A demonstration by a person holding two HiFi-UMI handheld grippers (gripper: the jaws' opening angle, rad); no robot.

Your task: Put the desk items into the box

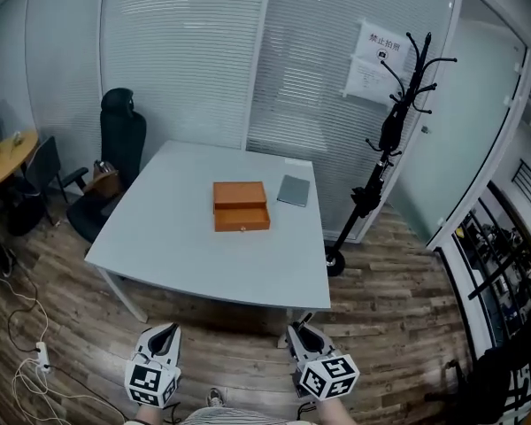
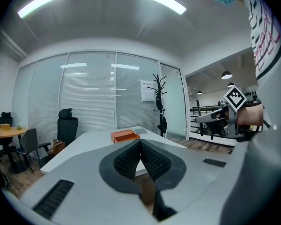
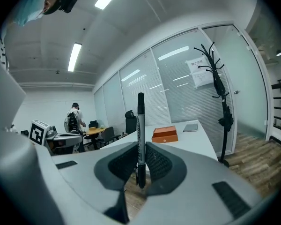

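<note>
An orange box [image 1: 241,206] with its drawer pulled out sits mid-table, also seen far off as the orange box [image 2: 124,135] and the orange box [image 3: 165,134]. A grey notebook [image 1: 294,189] lies just right of it. My right gripper [image 1: 303,335] is held low in front of the table's near edge, shut on a black pen [image 3: 140,137] that stands upright between its pads. My left gripper [image 1: 164,337] hangs beside it, its jaws closed together with nothing between them [image 2: 140,157].
The white table [image 1: 186,237] stands on a wooden floor. A black office chair [image 1: 119,144] is at its left, a black coat rack [image 1: 385,149] at its right by the glass wall. Cables [image 1: 26,361] lie on the floor at left. A person [image 3: 74,121] stands far off.
</note>
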